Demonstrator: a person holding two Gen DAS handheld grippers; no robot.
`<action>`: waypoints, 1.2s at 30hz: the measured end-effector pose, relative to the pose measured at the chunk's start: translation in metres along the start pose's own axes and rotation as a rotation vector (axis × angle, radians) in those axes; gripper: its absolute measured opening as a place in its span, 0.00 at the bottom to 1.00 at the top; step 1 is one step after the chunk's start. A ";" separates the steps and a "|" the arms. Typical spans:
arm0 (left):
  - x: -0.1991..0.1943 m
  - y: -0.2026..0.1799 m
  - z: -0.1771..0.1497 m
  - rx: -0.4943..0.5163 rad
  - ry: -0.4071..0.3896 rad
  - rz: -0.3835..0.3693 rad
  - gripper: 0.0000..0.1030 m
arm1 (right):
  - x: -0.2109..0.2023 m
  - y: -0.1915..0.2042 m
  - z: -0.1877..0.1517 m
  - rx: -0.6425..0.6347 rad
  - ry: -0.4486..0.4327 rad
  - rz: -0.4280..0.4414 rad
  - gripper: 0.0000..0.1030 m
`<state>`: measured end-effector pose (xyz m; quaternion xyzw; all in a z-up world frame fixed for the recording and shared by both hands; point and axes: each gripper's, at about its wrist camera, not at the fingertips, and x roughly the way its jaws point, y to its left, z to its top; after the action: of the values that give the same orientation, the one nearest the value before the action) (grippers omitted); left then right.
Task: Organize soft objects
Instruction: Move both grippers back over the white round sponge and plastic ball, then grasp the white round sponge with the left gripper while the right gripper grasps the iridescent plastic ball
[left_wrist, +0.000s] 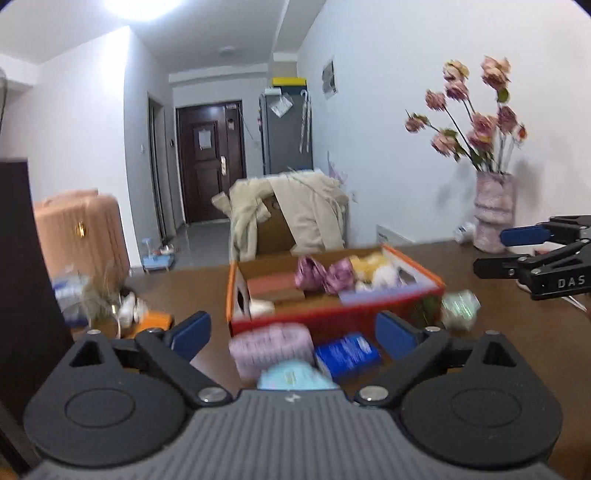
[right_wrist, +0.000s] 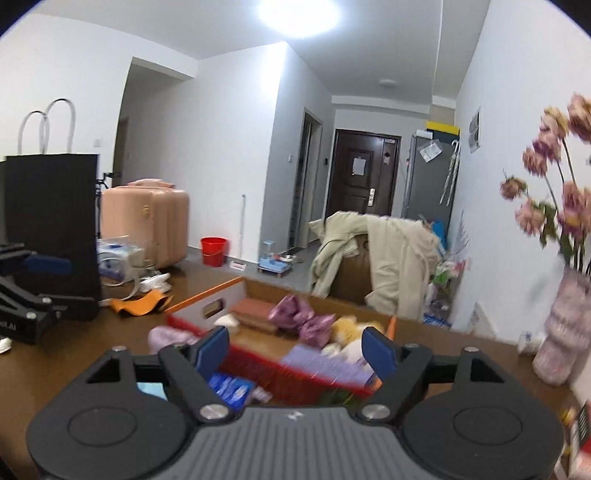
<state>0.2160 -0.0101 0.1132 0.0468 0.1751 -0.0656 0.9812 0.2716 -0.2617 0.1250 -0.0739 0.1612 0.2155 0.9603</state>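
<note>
1. Left wrist view: the left gripper (left_wrist: 291, 330) hangs above the brown table (left_wrist: 184, 291) with its jaws wide apart and nothing between the blue pads; I judge it is free to choose the next item.
2. Just in front of it lie a lilac soft pack (left_wrist: 271, 347), a blue packet (left_wrist: 347, 352) and a pale turquoise pack (left_wrist: 295, 376), all outside the box, so they probably wait for sorting.
3. Behind them stands the orange cardboard box (left_wrist: 332, 317), which already holds purple fabric bows (left_wrist: 325, 275) and a yellow-white plush toy (left_wrist: 373, 271). A crumpled green-white wrapper (left_wrist: 460, 304) lies beside its right corner.
4. The right gripper (left_wrist: 495, 251) shows at the right edge, apart from the box.
5. Right wrist view: the right gripper (right_wrist: 297, 350) also has its jaws well apart and empty, aimed at the box (right_wrist: 207, 295) from its near side.
6. A lilac sheet (right_wrist: 325, 363) lies in the near part of the box; the picture is blurred, so details are unsure.
</note>
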 end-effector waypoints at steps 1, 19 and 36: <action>-0.006 0.000 -0.011 -0.015 0.015 -0.004 0.95 | -0.004 0.005 -0.009 -0.002 0.008 0.009 0.76; 0.013 -0.042 -0.077 -0.038 0.221 -0.068 0.94 | -0.014 0.001 -0.088 0.174 0.149 -0.032 0.79; 0.063 -0.046 -0.075 -0.070 0.281 0.014 0.55 | 0.125 -0.110 -0.080 0.334 0.209 -0.234 0.72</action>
<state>0.2429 -0.0542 0.0181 0.0227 0.3127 -0.0453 0.9485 0.4048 -0.3285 0.0153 0.0461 0.2834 0.0643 0.9557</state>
